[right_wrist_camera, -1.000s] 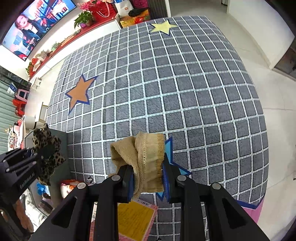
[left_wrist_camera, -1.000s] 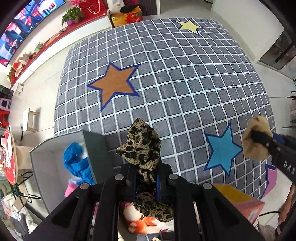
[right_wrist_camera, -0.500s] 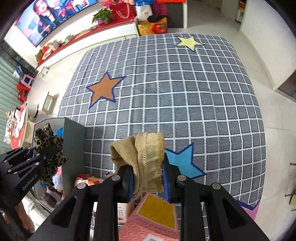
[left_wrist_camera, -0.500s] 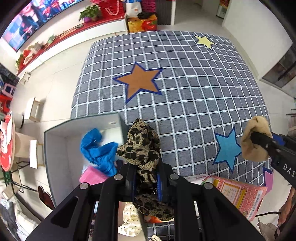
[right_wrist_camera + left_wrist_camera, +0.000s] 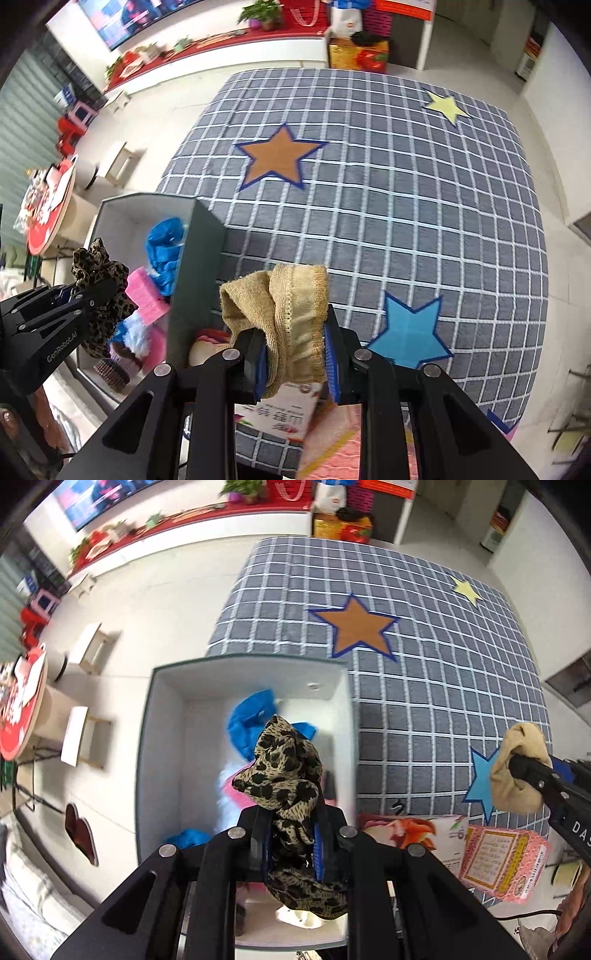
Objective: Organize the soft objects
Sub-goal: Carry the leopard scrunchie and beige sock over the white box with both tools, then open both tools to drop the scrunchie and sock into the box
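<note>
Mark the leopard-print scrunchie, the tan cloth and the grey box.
leopard-print scrunchie (image 5: 284,771), left wrist view, bunched top
tan cloth (image 5: 291,314), right wrist view, stitched fold
grey box (image 5: 162,738), left wrist view, inner left wall

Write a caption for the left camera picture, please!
Left gripper holds a leopard-print scrunchie above the open box.

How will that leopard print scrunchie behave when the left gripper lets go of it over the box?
Pinched in the left gripper, the leopard print scrunchie bunches in loose folds and sags below the fingers, so it is probably floppy and light. Released, it would likely drop limply into the grey box, landing softly on the blue fabric without rolling.
</note>
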Tool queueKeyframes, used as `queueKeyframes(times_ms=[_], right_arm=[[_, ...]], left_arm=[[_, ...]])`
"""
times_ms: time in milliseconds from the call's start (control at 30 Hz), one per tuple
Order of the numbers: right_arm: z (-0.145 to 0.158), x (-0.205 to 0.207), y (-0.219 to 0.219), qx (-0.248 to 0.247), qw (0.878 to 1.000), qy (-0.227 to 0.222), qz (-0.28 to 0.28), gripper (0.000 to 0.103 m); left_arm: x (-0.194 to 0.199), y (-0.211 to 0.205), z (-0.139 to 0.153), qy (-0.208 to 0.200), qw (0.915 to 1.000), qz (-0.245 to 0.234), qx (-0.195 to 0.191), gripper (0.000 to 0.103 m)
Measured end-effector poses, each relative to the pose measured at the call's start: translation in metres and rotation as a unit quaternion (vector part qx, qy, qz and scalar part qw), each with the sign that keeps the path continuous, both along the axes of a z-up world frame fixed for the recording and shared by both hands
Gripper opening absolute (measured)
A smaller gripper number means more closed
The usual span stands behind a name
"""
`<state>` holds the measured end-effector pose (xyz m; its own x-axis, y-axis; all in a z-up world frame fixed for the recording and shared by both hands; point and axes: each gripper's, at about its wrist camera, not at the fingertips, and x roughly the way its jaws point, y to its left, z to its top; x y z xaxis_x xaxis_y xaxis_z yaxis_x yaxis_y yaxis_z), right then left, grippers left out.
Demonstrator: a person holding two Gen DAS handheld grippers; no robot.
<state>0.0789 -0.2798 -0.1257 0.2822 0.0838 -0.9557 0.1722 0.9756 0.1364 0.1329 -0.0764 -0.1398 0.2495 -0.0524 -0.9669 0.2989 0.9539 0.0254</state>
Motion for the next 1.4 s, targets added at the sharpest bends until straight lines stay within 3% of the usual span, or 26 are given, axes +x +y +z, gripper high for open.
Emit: queueKeyframes(times_ms=[433, 700, 1000, 1400], right_arm=[[0.000, 0.034, 0.089, -0.012, 0.996, 0.002, 0.092, 0.026], [-0.008, 0.053, 0.135, -0.009, 0.992, 0.011, 0.129, 0.026], [-0.025, 0.081, 0.173, -0.011, 0.990, 0.028, 0.140, 0.026], [-0.045, 0.123, 0.210, -0.022, 0.986, 0.044, 0.161, 0.026]], left_arm=[[-0.010, 0.073, -0.016, 0.013, 0.9971, 0.074, -0.014, 0.020], [-0.016, 0.107, -0.030, 0.017, 0.9939, 0.109, 0.000, 0.020], [-0.027, 0.113, -0.050, 0.036, 0.9935, 0.107, -0.016, 0.020], [-0.024, 0.105, -0.053, 0.037, 0.9939, 0.094, -0.045, 0.020]])
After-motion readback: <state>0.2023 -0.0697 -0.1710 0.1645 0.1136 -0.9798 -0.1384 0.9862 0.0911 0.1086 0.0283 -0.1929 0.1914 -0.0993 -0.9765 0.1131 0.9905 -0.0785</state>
